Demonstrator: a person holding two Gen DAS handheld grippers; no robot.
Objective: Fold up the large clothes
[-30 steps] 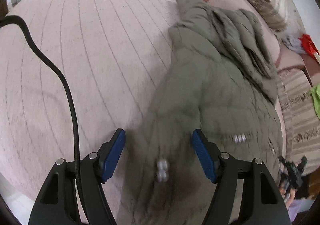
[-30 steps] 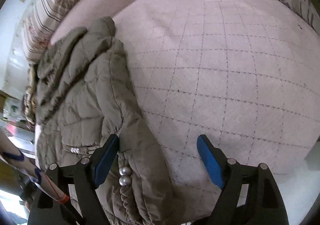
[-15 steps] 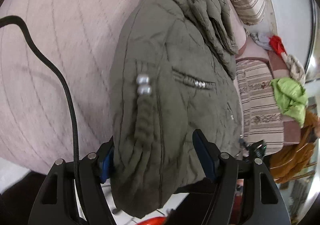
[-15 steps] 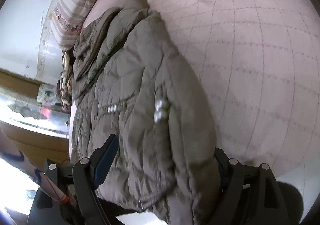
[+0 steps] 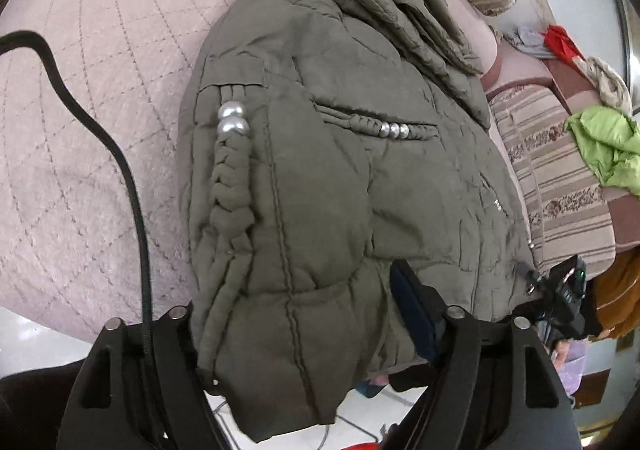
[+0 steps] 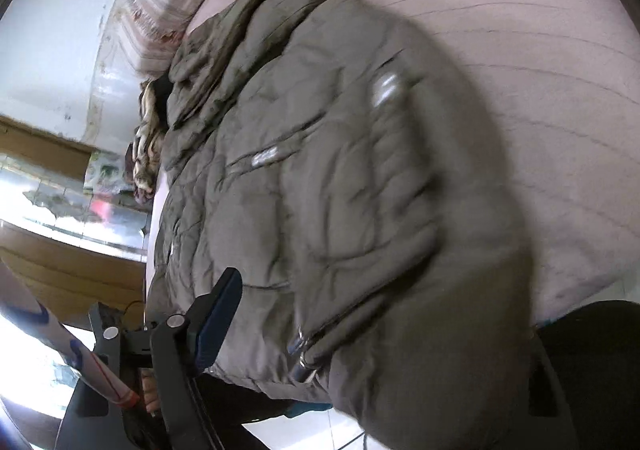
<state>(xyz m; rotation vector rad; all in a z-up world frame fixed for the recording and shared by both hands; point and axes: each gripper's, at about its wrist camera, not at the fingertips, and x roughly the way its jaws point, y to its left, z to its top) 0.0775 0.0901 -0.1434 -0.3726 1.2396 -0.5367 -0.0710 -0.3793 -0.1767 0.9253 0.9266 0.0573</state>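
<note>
Left claw (image 5: 304, 334): fingers stood apart, the jacket's hem bulging between them; whether the pads were actually pinching the cloth could not be told, as the left finger was hidden under fabric.
Right claw (image 6: 360, 314): only the left blue pad (image 6: 218, 320) showed, lying against the jacket's lower edge; the other finger was buried under the padding, so its state could not be told.
Jacket (image 5: 340, 154): olive quilted coat, lower hem lifted toward both cameras and hanging off the bed's near edge, the rest lying on the bed with collar and hood at the far end.
Trim: a braided strip with two pearl beads (image 5: 232, 118) on the near sleeve, more beads along the pocket.
Cable (image 5: 132, 186): black lead trailing across the bed beside the jacket.
Bed (image 5: 80, 90): pink quilted cover, floor tiles visible below the hem.
Cushions (image 5: 556, 186): striped, beyond the jacket, with a green garment (image 5: 608, 146) on them.
Risk: the puffy, slippery hem was thick; a shallow bite would likely let it slide out mid-fold, dropping it to the floor. The beads or cable could snag a finger.
</note>
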